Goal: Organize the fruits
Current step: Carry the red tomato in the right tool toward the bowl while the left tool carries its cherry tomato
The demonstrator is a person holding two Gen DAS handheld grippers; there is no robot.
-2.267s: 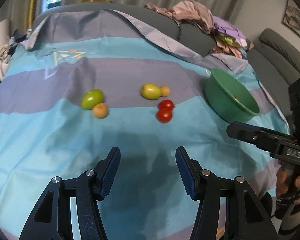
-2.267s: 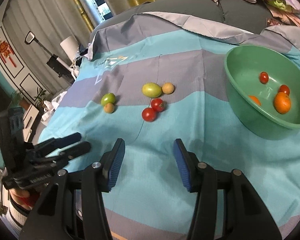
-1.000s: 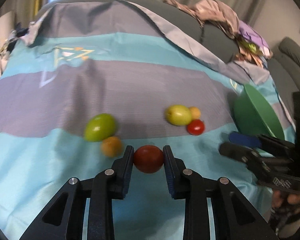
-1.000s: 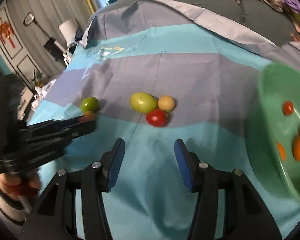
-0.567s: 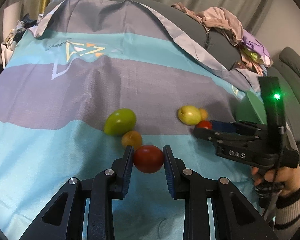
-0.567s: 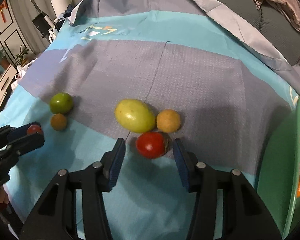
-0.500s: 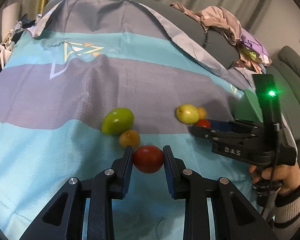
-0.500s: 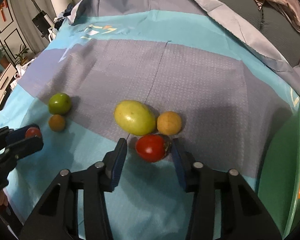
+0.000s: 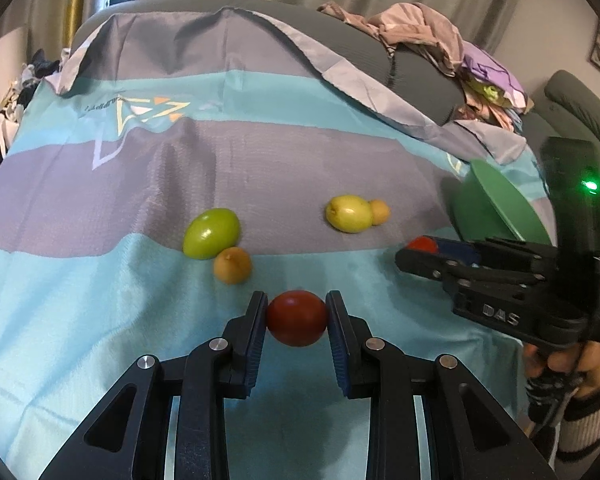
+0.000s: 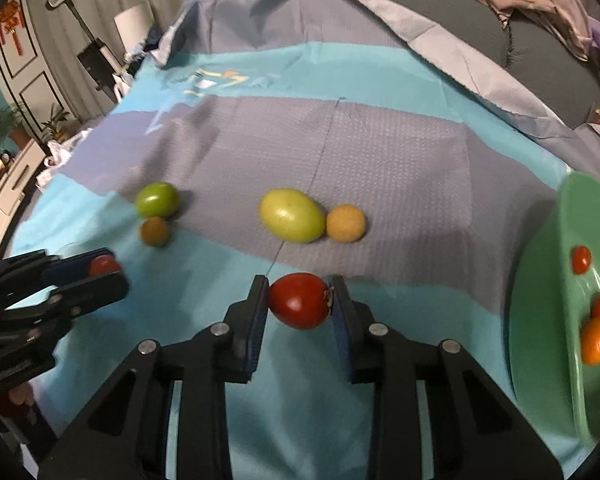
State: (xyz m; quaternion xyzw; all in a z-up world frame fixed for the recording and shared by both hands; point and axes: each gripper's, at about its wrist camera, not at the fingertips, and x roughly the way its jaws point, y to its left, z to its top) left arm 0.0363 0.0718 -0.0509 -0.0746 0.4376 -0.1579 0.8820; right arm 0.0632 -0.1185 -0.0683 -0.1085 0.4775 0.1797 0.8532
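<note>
Tomatoes clamped in both of your grippers

Bowl (image 10: 540,320) lies right of your right gripper (image 10: 300,306), nearer than your left gripper (image 9: 296,318); each grips a red tomato.

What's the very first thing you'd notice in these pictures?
Two red tomatoes, each pinched in black tongs: one in the left tongs, one in the right tongs. Next, the green bowl at the right with small fruit in it, and four fruits lying loose on the striped cloth.
</note>
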